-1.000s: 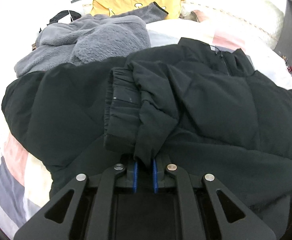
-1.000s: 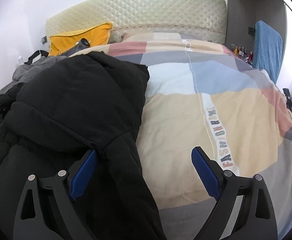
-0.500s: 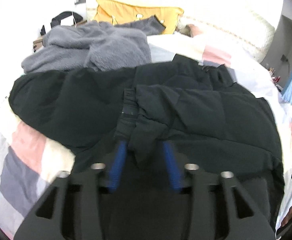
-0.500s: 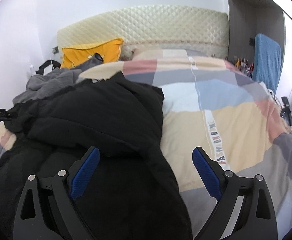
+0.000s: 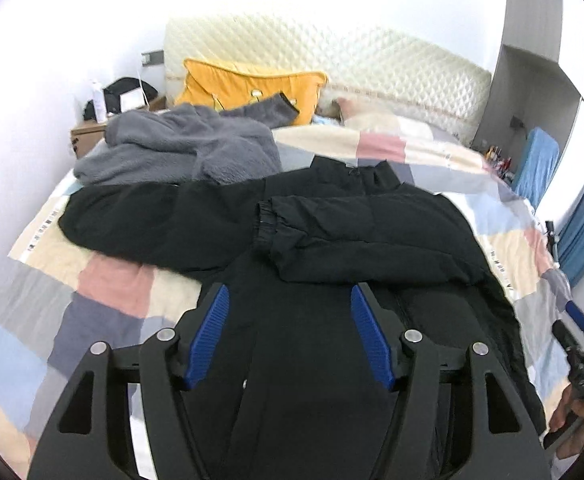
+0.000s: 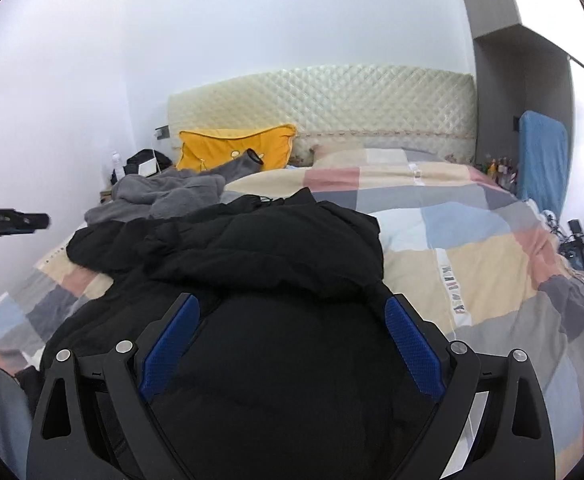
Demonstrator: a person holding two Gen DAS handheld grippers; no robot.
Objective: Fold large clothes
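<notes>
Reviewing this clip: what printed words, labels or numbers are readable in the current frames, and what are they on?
Nothing can be read for certain.
White strip on the patchwork duvet: coloured block letters, blurred, illegible.
Same strip at the right edge: dark letters, too small.
White strip at the duvet's left edge: small dark print, illegible.
Black jacket: no label visible.

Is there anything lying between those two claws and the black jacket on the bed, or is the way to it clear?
Nothing visible blocks them. The left claw, jaws opening and empty, and the open right claw hang directly over the black jacket. The grey fleece lies beyond it, toward the headboard.
</notes>
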